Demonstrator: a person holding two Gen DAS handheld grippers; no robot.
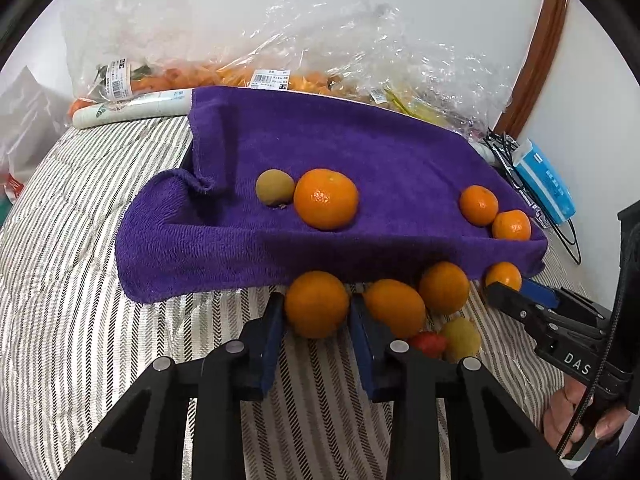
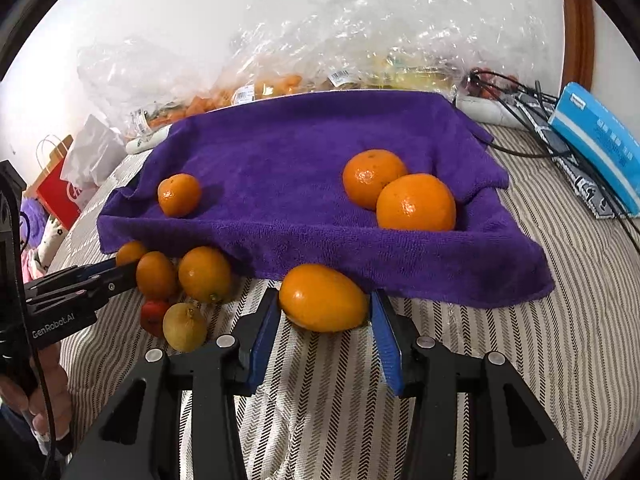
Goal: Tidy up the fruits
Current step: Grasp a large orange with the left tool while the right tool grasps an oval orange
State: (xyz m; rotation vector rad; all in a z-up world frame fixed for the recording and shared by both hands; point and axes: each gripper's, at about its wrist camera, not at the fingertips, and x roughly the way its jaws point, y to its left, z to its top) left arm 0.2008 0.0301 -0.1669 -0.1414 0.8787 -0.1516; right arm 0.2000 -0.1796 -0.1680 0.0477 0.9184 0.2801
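- Fruits are being sorted on a bed (image 1: 72,208): some oranges (image 1: 326,199) are already lying on the purple towel (image 1: 360,148); several more are still waiting just before its near edge.
- One orange (image 1: 317,304) is being gripped by the left claw (image 1: 318,314), its pads pressed on both sides.
- An oval orange (image 2: 323,297) is being bracketed by the right claw (image 2: 326,312), partly open; contact cannot be told.

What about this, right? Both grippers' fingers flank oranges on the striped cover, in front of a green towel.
No: the towel is purple, not green, as the right wrist view shows. The rest holds.
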